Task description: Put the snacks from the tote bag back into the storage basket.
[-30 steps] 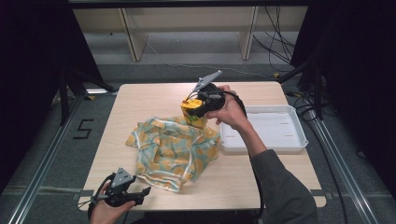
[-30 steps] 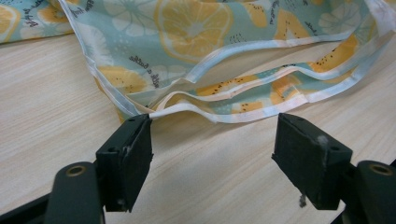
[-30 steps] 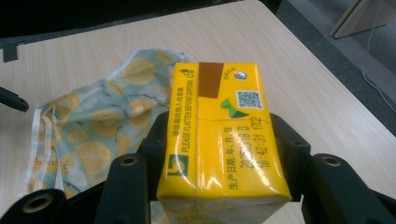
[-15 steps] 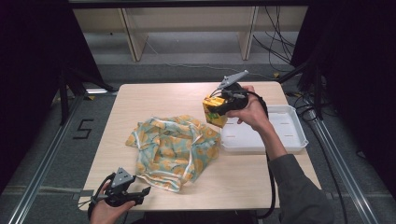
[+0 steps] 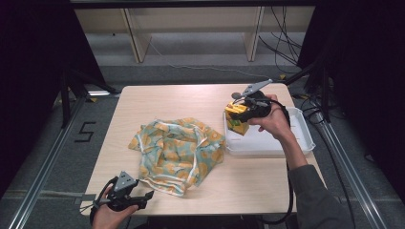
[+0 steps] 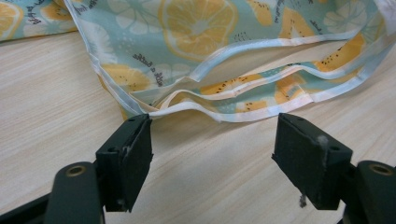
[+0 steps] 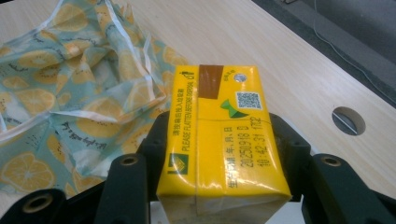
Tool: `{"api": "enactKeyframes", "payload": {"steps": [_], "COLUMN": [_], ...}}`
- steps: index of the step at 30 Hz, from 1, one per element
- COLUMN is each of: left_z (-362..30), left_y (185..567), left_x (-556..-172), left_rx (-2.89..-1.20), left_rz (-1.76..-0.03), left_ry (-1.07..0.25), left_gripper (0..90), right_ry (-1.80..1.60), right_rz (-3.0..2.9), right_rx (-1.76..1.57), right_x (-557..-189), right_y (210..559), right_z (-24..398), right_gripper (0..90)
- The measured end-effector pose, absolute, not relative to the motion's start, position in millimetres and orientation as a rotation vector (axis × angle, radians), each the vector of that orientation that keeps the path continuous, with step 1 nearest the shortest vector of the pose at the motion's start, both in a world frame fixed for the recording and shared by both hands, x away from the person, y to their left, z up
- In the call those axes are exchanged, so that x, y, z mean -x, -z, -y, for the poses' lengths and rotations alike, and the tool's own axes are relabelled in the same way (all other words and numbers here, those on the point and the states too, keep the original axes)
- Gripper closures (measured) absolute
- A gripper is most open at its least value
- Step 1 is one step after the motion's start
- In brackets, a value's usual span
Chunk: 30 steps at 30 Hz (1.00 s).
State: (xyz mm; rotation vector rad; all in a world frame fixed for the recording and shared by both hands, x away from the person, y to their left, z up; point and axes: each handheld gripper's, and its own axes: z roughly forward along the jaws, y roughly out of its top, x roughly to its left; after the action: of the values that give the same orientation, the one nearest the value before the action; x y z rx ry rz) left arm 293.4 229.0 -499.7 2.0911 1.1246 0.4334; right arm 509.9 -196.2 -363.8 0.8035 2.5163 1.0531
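Note:
My right gripper [image 5: 239, 113] is shut on a yellow drink carton [image 5: 237, 117], holding it over the left end of the white tray [image 5: 301, 138]. In the right gripper view the carton [image 7: 219, 149] sits squeezed between both black jaws, its printed top facing the camera. A crumpled cloth bag [image 5: 176, 151] printed with lemon slices lies in the middle of the table. My left gripper [image 5: 143, 199] rests open at the table's front left edge, just short of the bag's white-trimmed hem [image 6: 233, 100]; its fingers [image 6: 128, 158] hold nothing.
The wooden table [image 5: 157, 100] has a round cable hole [image 7: 348, 120] near its far edge. Metal rails run along the floor on both sides, and cables trail past the table's right side. Wooden shelf legs stand behind the table.
My right gripper has carried the carton rightward from above the bag to over the tray's left end. The left gripper has stayed put.

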Motion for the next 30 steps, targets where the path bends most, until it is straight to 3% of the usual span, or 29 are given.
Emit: {"api": "enactKeyframes", "payload": {"steps": [30], "left_z": [-229.6], "left_y": [500.4], "left_x": [-293.7], "left_rx": [-2.096], "left_rz": [-1.131], "left_ry": [-0.423], "left_gripper": [27.5], "right_ry": [-1.123], "right_rz": [-2.506], "right_rx": [-0.830], "right_x": [-507.0], "right_y": [404.6], "right_z": [213.2], "right_gripper": [51.7]}}
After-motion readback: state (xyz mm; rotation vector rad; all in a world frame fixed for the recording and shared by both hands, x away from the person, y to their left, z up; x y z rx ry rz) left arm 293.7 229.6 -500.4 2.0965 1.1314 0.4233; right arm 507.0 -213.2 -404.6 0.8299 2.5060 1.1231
